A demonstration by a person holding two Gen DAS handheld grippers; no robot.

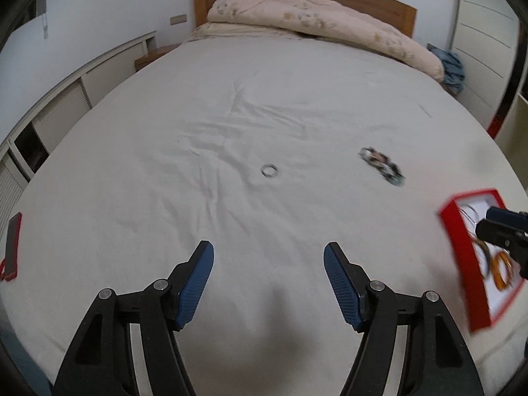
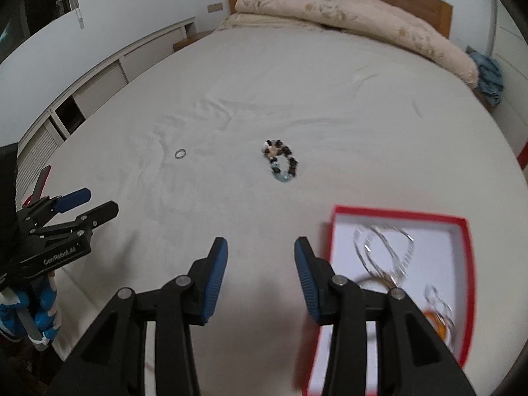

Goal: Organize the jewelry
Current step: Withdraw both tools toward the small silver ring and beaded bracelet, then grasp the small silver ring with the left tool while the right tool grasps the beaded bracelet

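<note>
A small metal ring (image 1: 269, 170) lies on the white bed sheet, ahead of my left gripper (image 1: 268, 259), which is open and empty. The ring also shows in the right wrist view (image 2: 180, 153). A beaded bracelet (image 2: 281, 161) lies ahead of my right gripper (image 2: 260, 252), which is open and empty; the bracelet also shows in the left wrist view (image 1: 382, 165). A red box with a white inside (image 2: 462, 241) sits at the right, holding silver chains (image 2: 382, 247) and an orange bangle (image 1: 501, 269). The right gripper's right finger overlaps the box's left edge.
A rumpled beige quilt (image 1: 307, 16) lies at the wooden headboard. A red-cased phone (image 1: 12, 247) lies at the bed's left edge. White cabinets (image 1: 66, 99) run along the left wall. A blue cloth (image 2: 490, 77) lies at the far right.
</note>
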